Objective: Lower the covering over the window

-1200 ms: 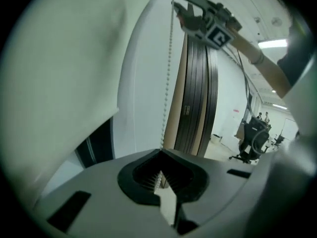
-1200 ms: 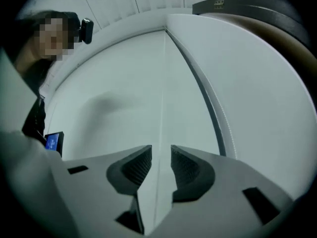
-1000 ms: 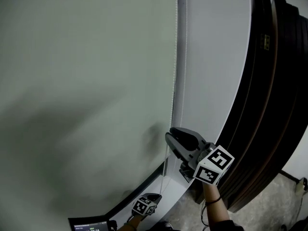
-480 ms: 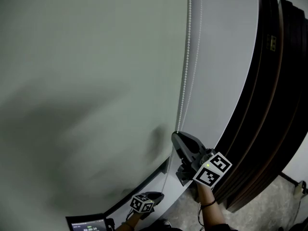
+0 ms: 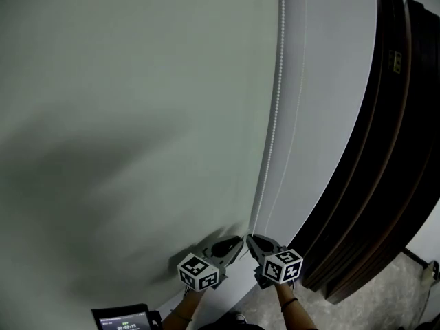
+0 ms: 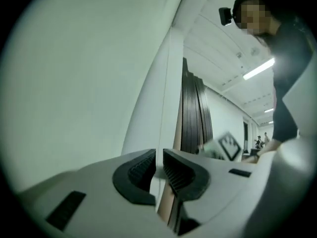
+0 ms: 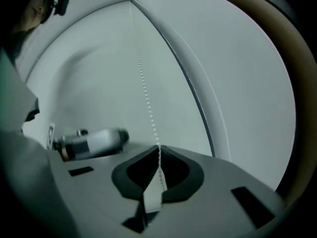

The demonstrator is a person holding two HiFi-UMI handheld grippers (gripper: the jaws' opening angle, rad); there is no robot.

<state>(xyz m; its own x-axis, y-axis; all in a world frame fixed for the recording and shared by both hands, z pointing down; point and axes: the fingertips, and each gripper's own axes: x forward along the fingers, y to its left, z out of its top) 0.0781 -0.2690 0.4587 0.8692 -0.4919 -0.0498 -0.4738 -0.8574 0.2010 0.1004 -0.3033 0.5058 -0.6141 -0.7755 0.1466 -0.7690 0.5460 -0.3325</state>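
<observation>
The bead chain (image 7: 144, 90) is shown pinched in the right gripper (image 7: 159, 148) only by its own view. The left gripper's (image 6: 159, 156) just-opening jaws are seen narrowly parted, their gap blurred.

Speckled grey floor (image 5: 395, 306) shows only at bottom right in the head view; stack of dark brown flat wooden panels (image 5: 375, 184) stands on edge on it, foot touching the floor; small pale item (image 5: 432, 270) at far right edge, too small to identify.
</observation>
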